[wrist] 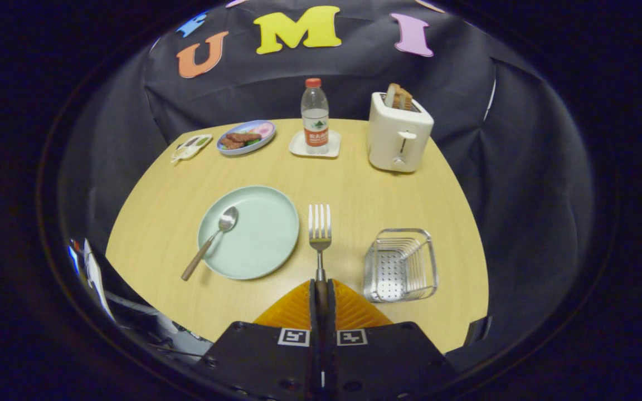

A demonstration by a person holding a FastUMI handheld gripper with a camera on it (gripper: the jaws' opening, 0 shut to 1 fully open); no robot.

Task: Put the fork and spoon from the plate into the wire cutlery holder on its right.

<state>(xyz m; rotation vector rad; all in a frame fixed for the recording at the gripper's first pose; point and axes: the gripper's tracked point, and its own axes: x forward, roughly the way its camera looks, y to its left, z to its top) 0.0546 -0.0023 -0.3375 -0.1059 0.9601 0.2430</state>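
Fork [320, 228] is pinched by its handle in the gripper [321, 289], mid-frame; I'd swing right, tip it upright over the wire holder [402, 264], then let go.

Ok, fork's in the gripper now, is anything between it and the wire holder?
Nothing visible. The gripper is shut on the fork, and only bare table lies between it and the wire cutlery holder to its right.
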